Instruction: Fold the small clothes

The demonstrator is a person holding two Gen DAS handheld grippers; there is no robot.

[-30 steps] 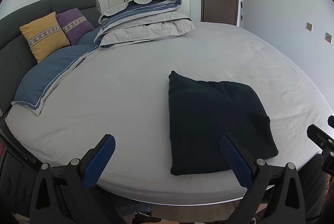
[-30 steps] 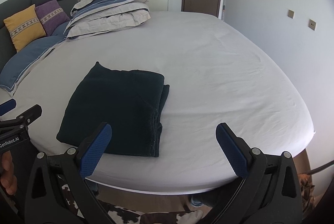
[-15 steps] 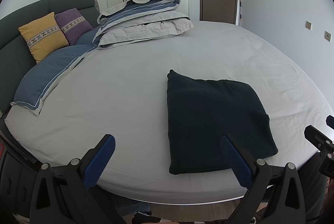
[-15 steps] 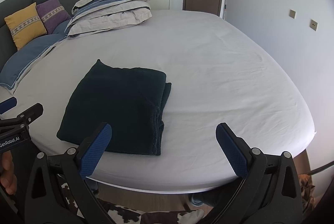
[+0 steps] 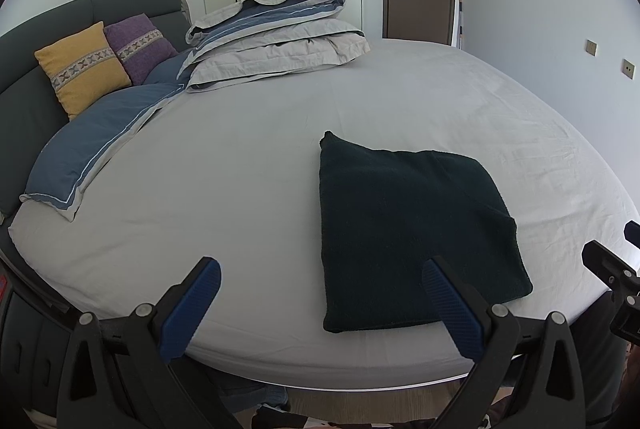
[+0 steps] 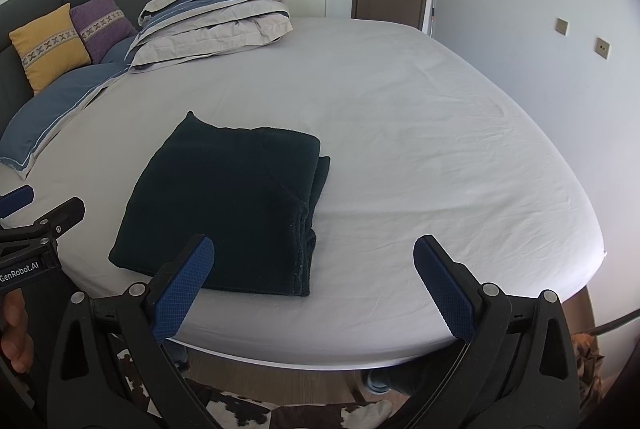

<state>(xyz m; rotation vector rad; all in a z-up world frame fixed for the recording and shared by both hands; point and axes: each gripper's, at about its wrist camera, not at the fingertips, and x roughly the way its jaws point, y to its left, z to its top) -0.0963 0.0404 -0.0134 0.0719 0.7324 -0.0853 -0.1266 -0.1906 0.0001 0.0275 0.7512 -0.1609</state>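
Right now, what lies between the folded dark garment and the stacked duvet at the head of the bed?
Only bare grey sheet separates the dark garment from the duvet stack; both wrist views show it.

Each gripper, left (image 5: 318,303) and right (image 6: 314,283), has black plastic triangular-cutout arms, silver screws at the pivots and blue ribbed pads (image 6: 182,287). White "GenRobot.AI" lettering marks the left unit at nine o'clock; what looks like dark trousers shows below

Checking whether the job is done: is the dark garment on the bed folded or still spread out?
Folded. The dark garment lies as a compact rectangle on the bed sheet, with stacked layer edges along its right side.
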